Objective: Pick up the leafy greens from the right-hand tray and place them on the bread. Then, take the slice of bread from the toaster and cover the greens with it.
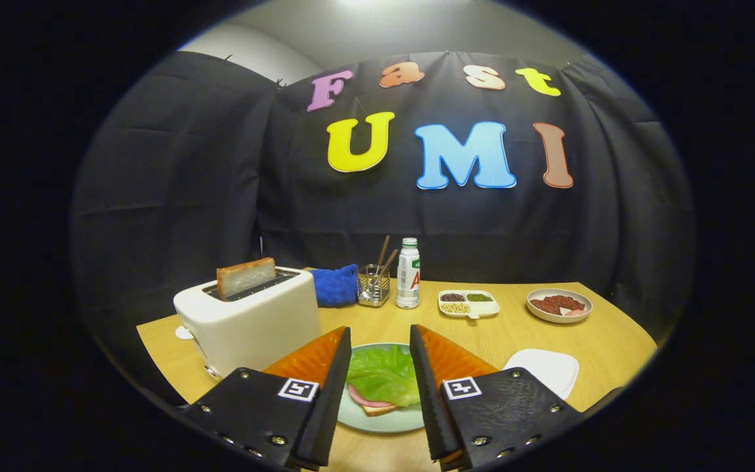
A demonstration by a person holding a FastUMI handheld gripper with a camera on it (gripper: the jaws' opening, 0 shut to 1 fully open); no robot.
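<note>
Now | gripper (pixel 381 367) open, empty | one greens (pixel 383 373) | one toaster (pixel 250 321) slice (pixel 245 276)

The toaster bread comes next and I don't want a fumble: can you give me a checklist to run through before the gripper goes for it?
1. Leafy greens lying on the bread on the plate: ok.
2. Gripper fingers open, nothing held, greens seen between them: ok.
3. Slice of bread standing up out of the toaster slot, top exposed to grasp: ok.
4. White tray right of the plate emptied of greens: ok.
5. Blue cloth beside the toaster, whether it touches: cannot tell.
6. Whether the slice sits loose in the slot: cannot tell.
</note>
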